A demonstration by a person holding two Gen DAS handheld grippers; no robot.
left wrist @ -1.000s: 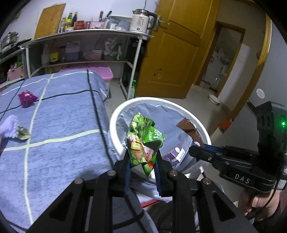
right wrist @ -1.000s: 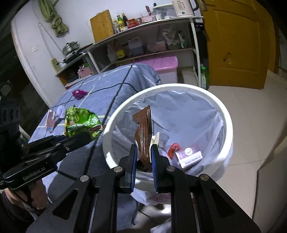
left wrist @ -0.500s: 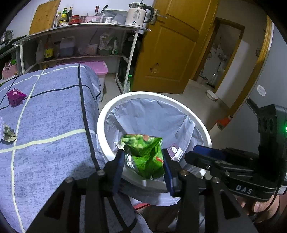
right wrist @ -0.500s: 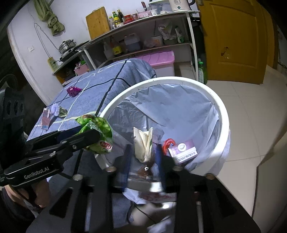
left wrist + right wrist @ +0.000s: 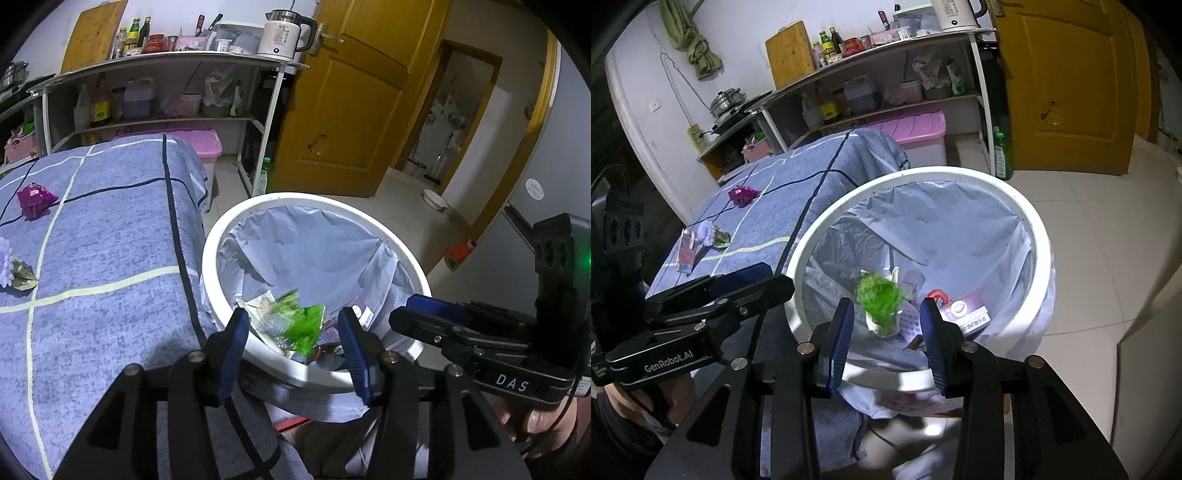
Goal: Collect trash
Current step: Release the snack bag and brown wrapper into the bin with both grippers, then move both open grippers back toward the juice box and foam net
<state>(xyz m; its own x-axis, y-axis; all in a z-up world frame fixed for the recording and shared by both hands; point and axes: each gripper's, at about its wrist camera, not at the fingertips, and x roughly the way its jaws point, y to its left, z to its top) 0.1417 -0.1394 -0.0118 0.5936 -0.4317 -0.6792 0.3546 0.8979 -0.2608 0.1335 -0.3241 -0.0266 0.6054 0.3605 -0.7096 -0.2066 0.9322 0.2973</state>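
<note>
A white trash bin (image 5: 221,236) lined with a pale bag stands beside the blue-clothed table (image 5: 96,266); it also shows in the right wrist view (image 5: 1039,236). My left gripper (image 5: 293,332) is open and empty over the bin's near rim. A green snack wrapper (image 5: 301,325) is blurred inside the bin, also seen in the right wrist view (image 5: 879,297). My right gripper (image 5: 888,328) is open and empty over the bin. On the table lie a purple wrapper (image 5: 35,197), a lilac wrapper (image 5: 5,262) and a pink packet (image 5: 686,251).
A pink-and-white box (image 5: 964,314) and other trash lie in the bin. A metal shelf with bottles and a kettle (image 5: 284,31) stands behind the table. A pink storage box (image 5: 916,127), a green bottle (image 5: 1003,155) and a yellow door (image 5: 351,92) are beyond.
Both grippers opened. The green wrapper left my left gripper and the brown wrapper left my right gripper; both dropped into the bin.
</note>
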